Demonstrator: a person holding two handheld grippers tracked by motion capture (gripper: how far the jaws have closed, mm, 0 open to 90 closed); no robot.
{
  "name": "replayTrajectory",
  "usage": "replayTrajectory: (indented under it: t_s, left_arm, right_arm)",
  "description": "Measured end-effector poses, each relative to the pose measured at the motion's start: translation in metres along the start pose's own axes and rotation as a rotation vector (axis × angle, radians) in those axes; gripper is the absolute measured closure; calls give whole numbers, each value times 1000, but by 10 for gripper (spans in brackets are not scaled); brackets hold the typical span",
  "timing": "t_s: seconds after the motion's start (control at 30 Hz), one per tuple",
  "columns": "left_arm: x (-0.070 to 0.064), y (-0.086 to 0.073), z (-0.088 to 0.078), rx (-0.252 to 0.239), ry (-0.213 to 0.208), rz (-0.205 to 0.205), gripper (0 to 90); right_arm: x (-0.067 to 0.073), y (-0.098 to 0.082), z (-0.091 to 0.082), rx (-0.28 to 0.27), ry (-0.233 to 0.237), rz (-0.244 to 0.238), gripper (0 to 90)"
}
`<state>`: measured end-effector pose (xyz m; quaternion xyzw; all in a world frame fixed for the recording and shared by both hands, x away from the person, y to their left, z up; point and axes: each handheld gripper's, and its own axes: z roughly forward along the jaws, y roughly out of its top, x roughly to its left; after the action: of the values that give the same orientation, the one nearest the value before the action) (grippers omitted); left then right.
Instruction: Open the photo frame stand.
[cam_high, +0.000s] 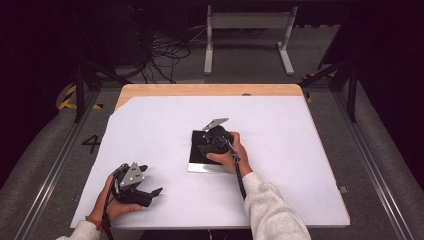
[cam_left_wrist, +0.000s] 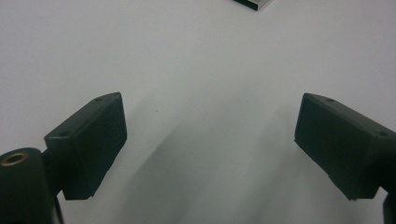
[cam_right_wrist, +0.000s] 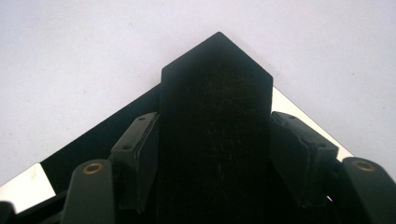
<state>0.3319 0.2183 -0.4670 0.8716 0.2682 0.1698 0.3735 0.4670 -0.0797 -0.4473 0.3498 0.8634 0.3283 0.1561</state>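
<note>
Black block (cam_right_wrist: 215, 140) clamped between jaws of right gripper (cam_right_wrist: 215, 154), held over dark reflective plate (cam_high: 196, 159) near centre of white table cover (cam_high: 300, 150); plate corner seen beyond block in right gripper view. Right hand (cam_high: 231, 156) wrapped around gripper above plate. Left gripper (cam_left_wrist: 210, 140) held by left hand (cam_high: 114, 202) near front-left table edge, jaws spread wide, nothing between them, well apart from plate

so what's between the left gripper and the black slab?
Nothing: bare white tabletop separates the left gripper from the black slab in the high view; the left gripper view agrees.
</note>
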Motion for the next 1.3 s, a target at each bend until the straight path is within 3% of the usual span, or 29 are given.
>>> replayTrajectory:
  t_s: [0.6, 0.83, 0.93, 1.17, 1.2, 1.3]
  left_arm:
    - [3, -2, 0, -2, -3, -5, 98]
    - [5, 1, 4, -3, -13, -12, 101]
    - [4, 2, 3, -14, -10, -8, 105]
    - [6, 6, 2, -36, -8, -13, 123]
    - [6, 8, 2, -32, -3, 3, 136]
    - [11, 19, 9, -36, -3, 1, 220]
  right_arm:
    - [3, -1, -6, -28, -18, 17, 368]
    - [-1, -1, 2, -29, 3, 55, 287]
    - [1, 2, 5, -30, 0, 41, 251]
    - [-1, 9, 12, -28, -2, 58, 247]
    - [-1, 10, 12, -25, -4, 58, 265]
    - [0, 10, 10, -20, -10, 53, 302]
